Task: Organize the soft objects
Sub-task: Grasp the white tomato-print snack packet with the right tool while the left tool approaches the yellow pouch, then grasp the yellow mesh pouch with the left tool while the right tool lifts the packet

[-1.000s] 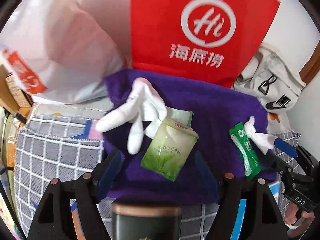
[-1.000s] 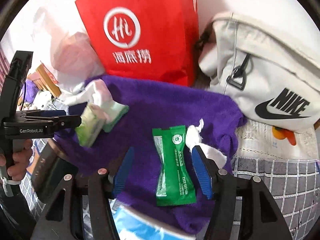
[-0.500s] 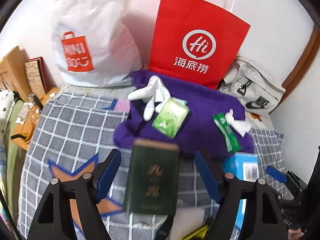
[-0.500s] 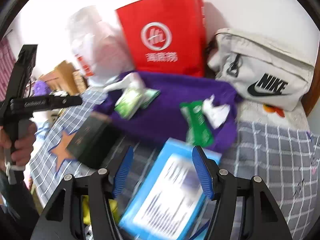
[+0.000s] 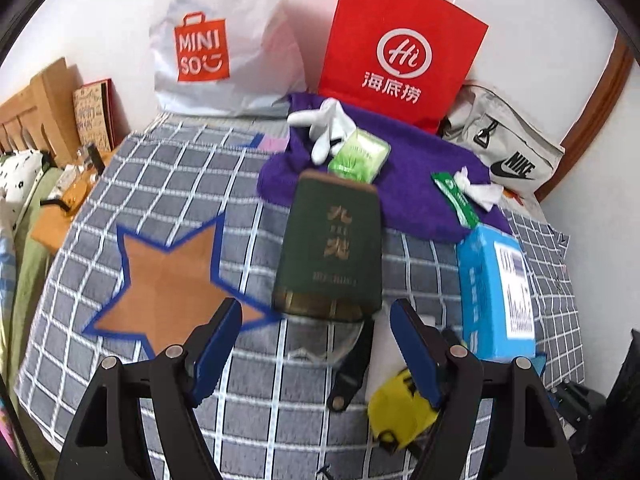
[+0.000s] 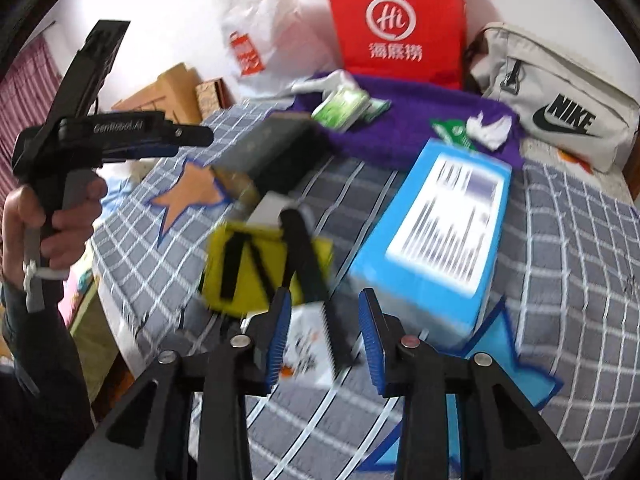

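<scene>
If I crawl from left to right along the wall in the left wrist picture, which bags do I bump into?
White Miniso bag → red paper bag → grey Nike bag.

On the bed (image 5: pixel 160 184), a towel (image 5: pixel 416 160) lies before 2 bags (image 5: pixel 400 48) at the wall. A glove (image 5: pixel 328 128), tissue pack (image 5: pixel 360 156) and sachet (image 5: pixel 456 198) rest on it; nearer lie a book (image 5: pixel 332 248) and, to its right, a box (image 5: pixel 496 280).
</scene>
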### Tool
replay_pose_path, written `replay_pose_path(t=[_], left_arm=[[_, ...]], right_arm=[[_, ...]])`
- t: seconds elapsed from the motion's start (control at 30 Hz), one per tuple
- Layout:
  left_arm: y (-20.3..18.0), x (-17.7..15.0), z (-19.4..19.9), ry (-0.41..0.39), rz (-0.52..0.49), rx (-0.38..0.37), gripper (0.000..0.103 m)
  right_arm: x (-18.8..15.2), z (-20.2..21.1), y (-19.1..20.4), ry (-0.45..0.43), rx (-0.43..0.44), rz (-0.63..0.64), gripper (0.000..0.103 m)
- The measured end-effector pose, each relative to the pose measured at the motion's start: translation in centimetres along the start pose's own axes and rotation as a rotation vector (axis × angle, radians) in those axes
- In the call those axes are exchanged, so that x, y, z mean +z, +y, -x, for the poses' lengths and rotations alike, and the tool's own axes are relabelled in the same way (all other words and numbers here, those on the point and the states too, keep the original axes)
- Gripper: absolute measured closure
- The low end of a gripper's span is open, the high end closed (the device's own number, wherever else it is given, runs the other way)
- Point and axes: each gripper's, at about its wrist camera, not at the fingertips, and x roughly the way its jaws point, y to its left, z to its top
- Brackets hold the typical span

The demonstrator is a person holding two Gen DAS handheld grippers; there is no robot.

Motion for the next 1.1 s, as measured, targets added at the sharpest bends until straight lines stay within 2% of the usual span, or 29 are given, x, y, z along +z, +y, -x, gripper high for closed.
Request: replay_pose_path(t=[0.1,0.23,0.4,0.47,0.57,0.63,0.67,0.9,1.1], left_arm=[[0.3,-1.5,0.0,0.010,-0.004,-0.005,0.028],[0.6,-3.1,0.0,0.020,-0.011,-0.001,0.028],[1.4,-4.7,0.2,0.019,-0.004,0.009,0.028],[1.6,-5.0,0.0,0.031,-0.002,0.012,0.028],[1.7,-5.3,0.0,0.033,-0.005,0.019,0.028],[1.7,-5.5,0.1,0.033,-0.007,0.019,0.028],[1.7,-5.6,0.1,0.032,-0.008,0.020,0.028],[1.0,-6.2,0.1,0.043,-0.019,0.013,0.028],[-0.8,-6.9,0.1,0.041,-0.053,-0.039,0.028]], right_arm=[[-1.6,-0.9,1.1,0.024,0.017,0.029,0.045],[-2.5,-2.3,2.4,0.047,-0.026,0.077,0.042],[-3.1,-3.3,3.3,0.051,-0.047,0.093,0.027],[-3.1,-3.8,3.6,0.045,-0.075,0.109,0.026],[-2.9,-4.7,3.5,0.048,-0.111,0.101,0.027],[-2.9,-5.0,3.4,0.046,-0.102,0.096,0.033],[-2.9,-5.0,3.3,0.044,-0.099,0.096,0.042],[-3.2,-3.1,2.7,-0.007,-0.034,0.051,0.054],[-4.3,-2.0,2.2,-0.025,-0.022,0.032,0.058]])
